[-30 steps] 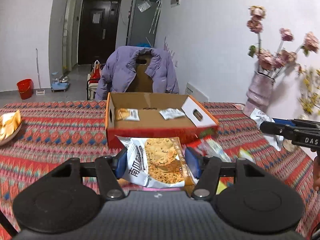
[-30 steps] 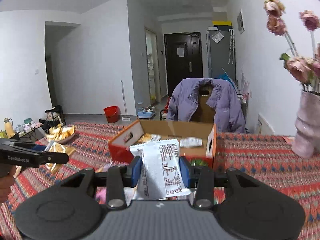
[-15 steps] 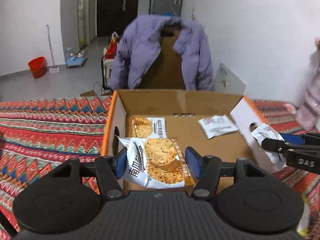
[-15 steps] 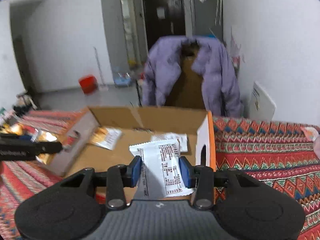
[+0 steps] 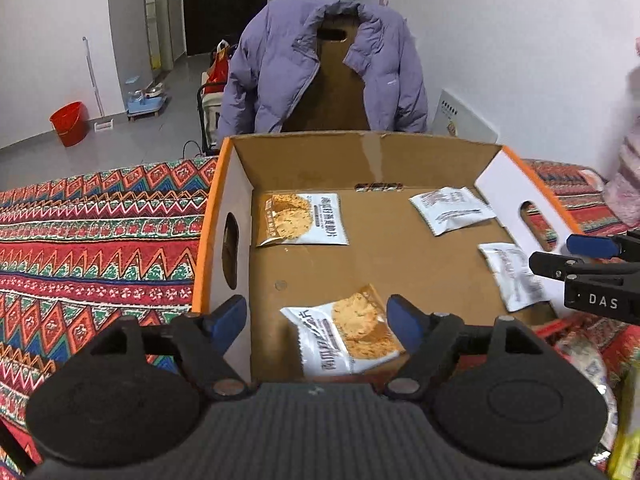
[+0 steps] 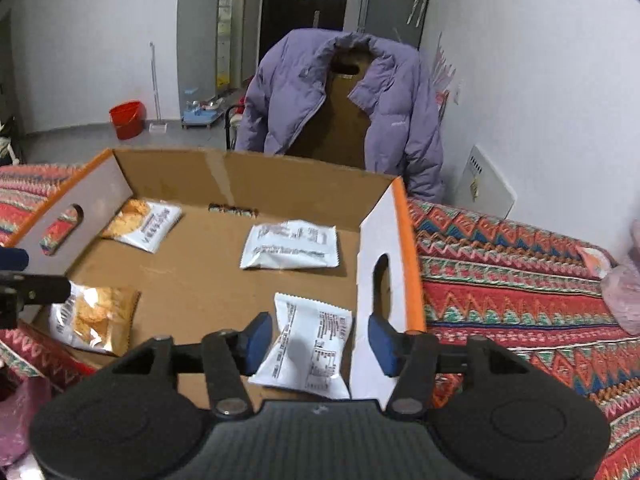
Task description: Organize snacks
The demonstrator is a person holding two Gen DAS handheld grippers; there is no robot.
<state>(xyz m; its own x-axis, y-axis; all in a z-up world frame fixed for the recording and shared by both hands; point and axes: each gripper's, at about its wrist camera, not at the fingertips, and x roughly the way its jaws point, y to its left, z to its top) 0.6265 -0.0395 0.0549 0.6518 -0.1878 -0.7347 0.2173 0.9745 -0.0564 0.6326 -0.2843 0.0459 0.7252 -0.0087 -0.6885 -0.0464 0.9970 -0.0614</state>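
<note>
Patterned cloth (image 5: 100, 232) covers the counter carrying the cardboard box (image 5: 360, 160). Left gripper (image 5: 316, 320) jaws are spread, with a cracker packet (image 5: 344, 336) lying between them on the box floor. Right gripper (image 6: 316, 340) jaws are spread around a white packet (image 6: 308, 348).

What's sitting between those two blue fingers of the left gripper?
In the left wrist view, a cracker packet lies on the cardboard box floor between the left gripper fingers, which stand spread apart and clear of it.

right tongs (image 6: 316, 342): spread wide, empty | white packet (image 6: 310, 350): lying between them on box floor | cardboard box (image 6: 256, 178): four packets | left tongs (image 6: 24, 288): at left edge
</note>
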